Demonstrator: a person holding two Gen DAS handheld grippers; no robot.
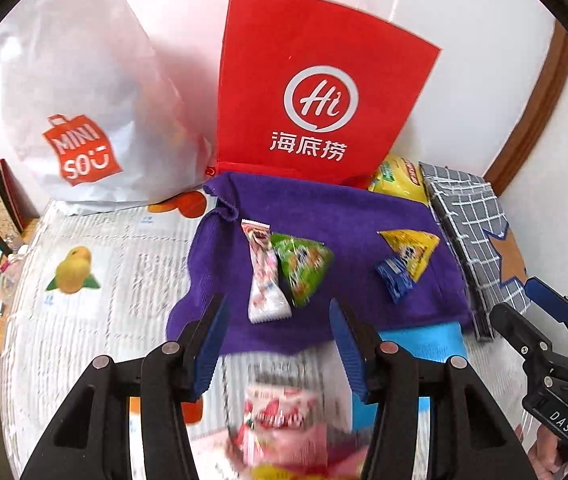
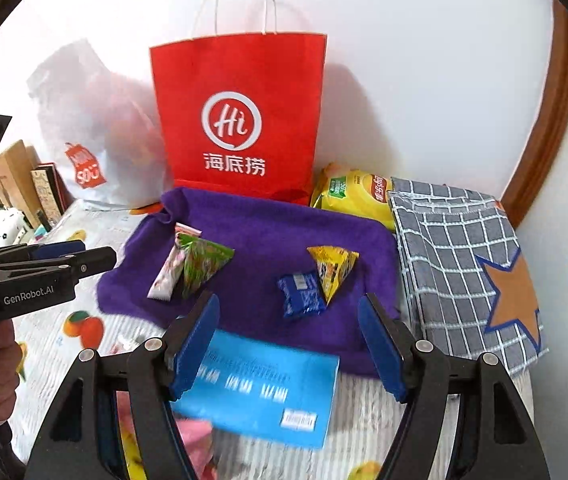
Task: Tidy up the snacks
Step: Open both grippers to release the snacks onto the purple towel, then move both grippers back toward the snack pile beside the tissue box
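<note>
Several snacks lie on a purple cloth (image 1: 364, 216) (image 2: 275, 232): a pink-white wrapper (image 1: 264, 276) (image 2: 168, 268), a green triangular pack (image 1: 304, 268) (image 2: 203, 262), a yellow triangular pack (image 1: 414, 248) (image 2: 334, 266) and a small blue pack (image 1: 394, 278) (image 2: 302, 294). My left gripper (image 1: 279, 340) is open above the cloth's near edge, empty. A blurred pink snack pack (image 1: 279, 412) lies below it. My right gripper (image 2: 290, 344) is open and empty, over a blue booklet (image 2: 267, 388). It also shows in the left wrist view (image 1: 524, 304).
A red Haidilao paper bag (image 1: 316, 92) (image 2: 239, 116) and a white Miniso bag (image 1: 79, 100) (image 2: 91, 140) stand against the wall. A yellow chips bag (image 2: 356, 194) and a grey checked fabric bag (image 2: 460, 264) sit at the right. Books (image 2: 43, 192) stand at the left.
</note>
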